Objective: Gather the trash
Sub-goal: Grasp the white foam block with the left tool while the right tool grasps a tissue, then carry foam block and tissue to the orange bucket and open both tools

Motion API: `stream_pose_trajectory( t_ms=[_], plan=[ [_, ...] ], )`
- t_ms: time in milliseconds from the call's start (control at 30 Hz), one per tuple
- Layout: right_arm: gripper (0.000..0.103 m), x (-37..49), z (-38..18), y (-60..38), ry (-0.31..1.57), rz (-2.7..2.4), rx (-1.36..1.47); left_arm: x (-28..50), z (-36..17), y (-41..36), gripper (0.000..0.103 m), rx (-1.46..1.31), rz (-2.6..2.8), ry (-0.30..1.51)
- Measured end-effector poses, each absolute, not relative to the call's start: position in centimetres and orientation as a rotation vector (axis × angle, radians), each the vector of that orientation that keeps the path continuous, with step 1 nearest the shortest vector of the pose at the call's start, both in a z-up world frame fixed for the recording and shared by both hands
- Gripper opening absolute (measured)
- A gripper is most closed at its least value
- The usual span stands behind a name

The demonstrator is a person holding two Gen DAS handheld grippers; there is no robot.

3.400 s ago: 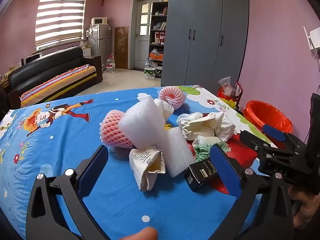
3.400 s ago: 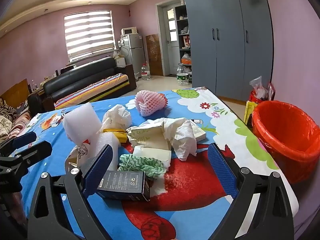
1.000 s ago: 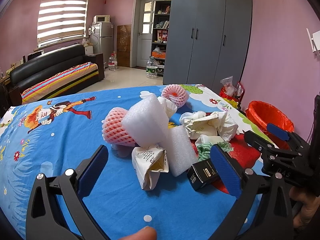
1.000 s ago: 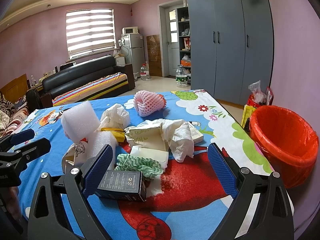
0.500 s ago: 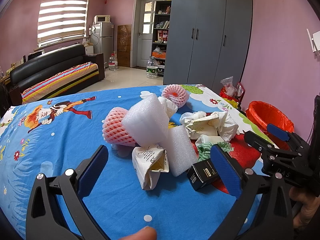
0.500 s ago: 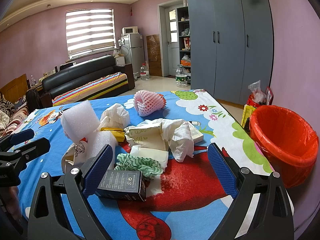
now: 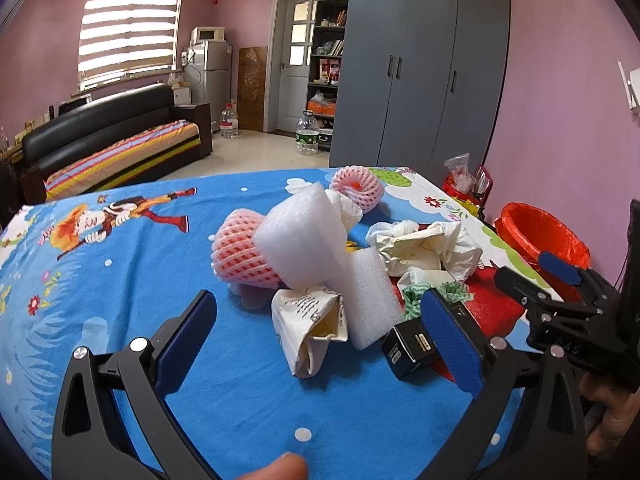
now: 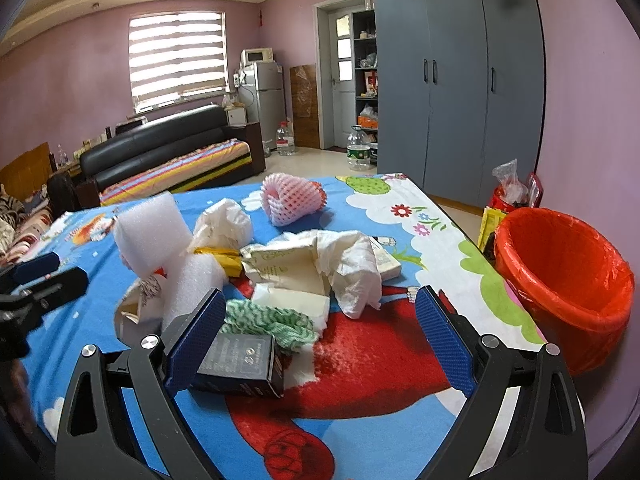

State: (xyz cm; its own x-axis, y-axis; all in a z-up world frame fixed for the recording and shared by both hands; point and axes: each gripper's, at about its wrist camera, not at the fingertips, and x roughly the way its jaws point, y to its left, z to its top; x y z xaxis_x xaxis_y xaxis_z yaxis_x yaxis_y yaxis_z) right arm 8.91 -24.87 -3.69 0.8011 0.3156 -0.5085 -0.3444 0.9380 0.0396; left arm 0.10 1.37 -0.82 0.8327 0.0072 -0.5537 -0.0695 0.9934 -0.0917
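Left wrist view first: the left tongs (image 7: 320, 328) hang wide apart over the surface (image 7: 120, 264) with its blue cartoon cloth, nothing between the pads. Right ahead sits the trash pile: a crumpled printed paper bag (image 7: 310, 326) nearest, a white foam block (image 7: 304, 240) leaning on a pink foam fruit net (image 7: 240, 256), a second foam block (image 7: 370, 298) beside them, and a small black box (image 7: 410, 346) just by the right-hand pad. Off to the right, the right tongs (image 7: 560, 280) hover near the surface's edge, with the red bin (image 7: 540, 236) beyond.

Over to the right wrist view: the right tongs (image 8: 320, 336) are spread wide too, gripping nothing. The black box (image 8: 240, 364) lies against the left pad, a green-and-white cloth (image 8: 272, 320) behind it, crumpled white paper (image 8: 344, 264) further back, another pink fruit net (image 8: 290, 198) at the far end. The red bin (image 8: 560, 284) stands just off the surface's right edge.
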Motion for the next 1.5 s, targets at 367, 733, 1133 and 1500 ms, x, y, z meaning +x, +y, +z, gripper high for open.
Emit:
stream_pose_trajectory(
  t_ms=[367, 733, 1133, 1500],
  plan=[
    [0.089, 12.8, -3.9, -24.5, 0.599, 0.332, -0.096, 2.6, -0.9, 1.8, 0.097, -0.101, 0.047, 0.604],
    [0.089, 19.4, -4.8, -23.8, 0.692, 0.303, -0.133, 8.7, -1.6, 4.4, 0.086, -0.206, 0.060, 0.681],
    [0.021, 20.9, -7.1, -23.5, 0.792, 0.364, -0.150, 10.2, -2.6, 4.5, 0.058, -0.236, 0.027, 0.744],
    [0.015, 19.0, -4.2, -26.5, 0.714, 0.340, -0.096, 9.3, 1.0, 2.9, 0.058, -0.186, 0.034, 0.654]
  ],
)
